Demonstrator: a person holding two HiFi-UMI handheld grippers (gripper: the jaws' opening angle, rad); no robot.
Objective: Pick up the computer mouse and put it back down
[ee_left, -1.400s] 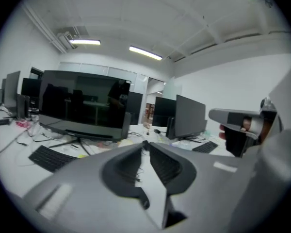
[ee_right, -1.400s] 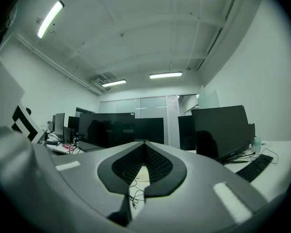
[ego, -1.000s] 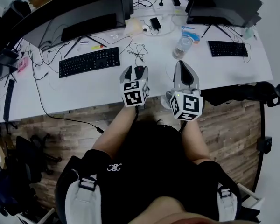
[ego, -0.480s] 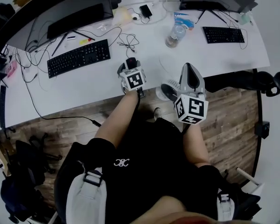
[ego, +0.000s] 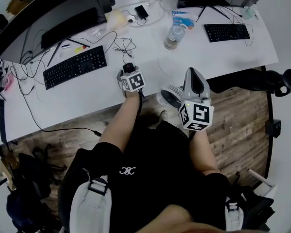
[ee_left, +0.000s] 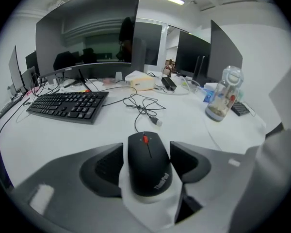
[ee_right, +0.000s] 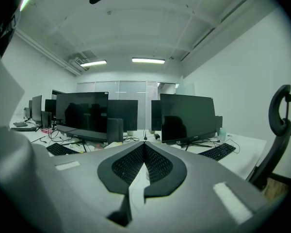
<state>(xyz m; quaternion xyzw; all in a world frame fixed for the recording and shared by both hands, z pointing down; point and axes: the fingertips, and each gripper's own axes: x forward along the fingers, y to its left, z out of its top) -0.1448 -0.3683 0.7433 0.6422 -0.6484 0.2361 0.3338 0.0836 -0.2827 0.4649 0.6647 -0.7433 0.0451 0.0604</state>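
A black computer mouse [ee_left: 148, 161] with a red scroll wheel rests on the white desk [ego: 87, 93], its loose cable [ee_left: 143, 106] trailing away. My left gripper [ee_left: 146, 152] straddles it, one pad on each side. Its jaws are opening: a thin gap shows at the left pad and the right pad sits right beside the mouse. In the head view the left gripper [ego: 128, 71] reaches over the desk's near part with the mouse [ego: 129, 66] just ahead of its marker cube. My right gripper [ego: 193, 77] hovers off the desk edge, shut and empty, pads [ee_right: 136, 166] together.
A black keyboard [ego: 75, 67] lies left of the mouse, under a large monitor [ego: 68, 25]. A clear bottle [ego: 172, 35] stands to the right, with a second keyboard [ego: 225, 32] beyond it. A phone [ego: 141, 11] lies farther back. A black chair [ego: 262, 79] is at the desk's right edge.
The left gripper has sunk lower onto the desk with the mouse between its jaws. The right gripper has drawn back from the desk edge. The head view has shifted.
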